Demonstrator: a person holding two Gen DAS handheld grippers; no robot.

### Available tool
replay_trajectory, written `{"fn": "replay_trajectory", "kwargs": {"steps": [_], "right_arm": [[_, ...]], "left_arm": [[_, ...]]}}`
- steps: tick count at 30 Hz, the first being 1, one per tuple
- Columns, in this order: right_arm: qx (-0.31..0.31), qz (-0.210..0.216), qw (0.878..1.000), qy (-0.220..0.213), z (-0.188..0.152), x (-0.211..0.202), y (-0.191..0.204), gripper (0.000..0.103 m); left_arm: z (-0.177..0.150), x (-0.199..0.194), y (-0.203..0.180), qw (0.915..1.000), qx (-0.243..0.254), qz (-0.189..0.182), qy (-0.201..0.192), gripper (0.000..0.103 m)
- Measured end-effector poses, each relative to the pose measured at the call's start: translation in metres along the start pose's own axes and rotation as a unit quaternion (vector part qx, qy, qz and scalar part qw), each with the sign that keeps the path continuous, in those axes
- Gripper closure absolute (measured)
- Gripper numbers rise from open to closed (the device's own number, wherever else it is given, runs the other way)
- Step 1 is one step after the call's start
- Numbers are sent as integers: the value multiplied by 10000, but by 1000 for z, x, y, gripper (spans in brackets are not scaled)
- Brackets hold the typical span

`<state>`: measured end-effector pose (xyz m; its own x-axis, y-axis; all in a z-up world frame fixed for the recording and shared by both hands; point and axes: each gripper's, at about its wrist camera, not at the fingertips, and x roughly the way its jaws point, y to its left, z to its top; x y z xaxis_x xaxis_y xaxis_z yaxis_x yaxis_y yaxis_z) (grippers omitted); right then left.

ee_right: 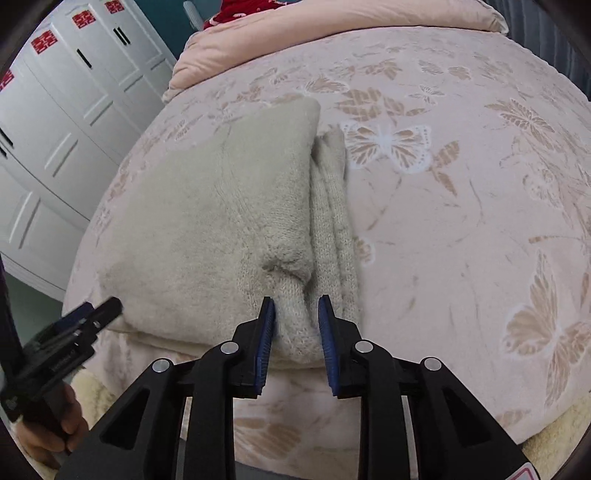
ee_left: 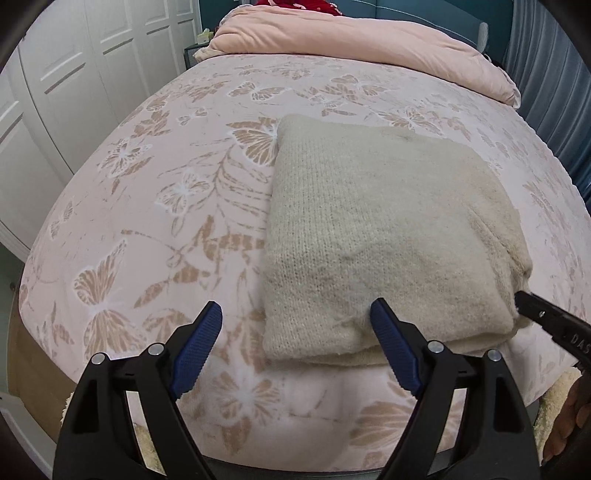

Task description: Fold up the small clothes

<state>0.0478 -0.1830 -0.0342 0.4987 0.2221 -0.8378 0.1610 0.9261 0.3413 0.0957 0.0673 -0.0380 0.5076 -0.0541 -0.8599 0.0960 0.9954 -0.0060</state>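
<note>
A cream knitted sweater (ee_left: 373, 236) lies folded into a thick rectangle on the bed; it also shows in the right wrist view (ee_right: 207, 229). My left gripper (ee_left: 295, 332) is open, its jaws wide apart over the sweater's near left corner, holding nothing. My right gripper (ee_right: 295, 325) is narrowly apart with a bunched fold of the sweater's near right corner between its blue pads (ee_right: 266, 332). Its tip shows at the right edge of the left wrist view (ee_left: 528, 302). The left gripper shows at the lower left of the right wrist view (ee_right: 92, 317).
The bed has a pink blanket (ee_left: 166, 184) with butterfly and leaf print. A folded pink quilt (ee_left: 362, 40) lies at the far end, with something red (ee_left: 299, 5) behind it. White wardrobe doors (ee_left: 55, 92) stand to the left. Blue curtains (ee_left: 546, 74) hang at the right.
</note>
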Motion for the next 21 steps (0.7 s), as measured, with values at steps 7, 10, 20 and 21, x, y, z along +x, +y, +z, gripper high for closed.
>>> {"fn": "replay_trajectory", "kwargs": {"steps": [7,10,20,21], "right_arm": [[22,-444,9976,-530,-19,-40,13,47],[50,-590,9958,-704,-32,-49,15,40],[514,-357,9960,-640,-16,-31,-18,28],[663,-249,9960,-547,-11,-23,-26,28]], "left_arm": [[-5,-23,-13,9998,87,-69,-168,23],[-7,-35,-19,9996,132,-57,-257,22],[-13,-40,-10,9993,-127,-271,-231,14],[-11,-36,-3,9987,-273,-376,-191,13]]}}
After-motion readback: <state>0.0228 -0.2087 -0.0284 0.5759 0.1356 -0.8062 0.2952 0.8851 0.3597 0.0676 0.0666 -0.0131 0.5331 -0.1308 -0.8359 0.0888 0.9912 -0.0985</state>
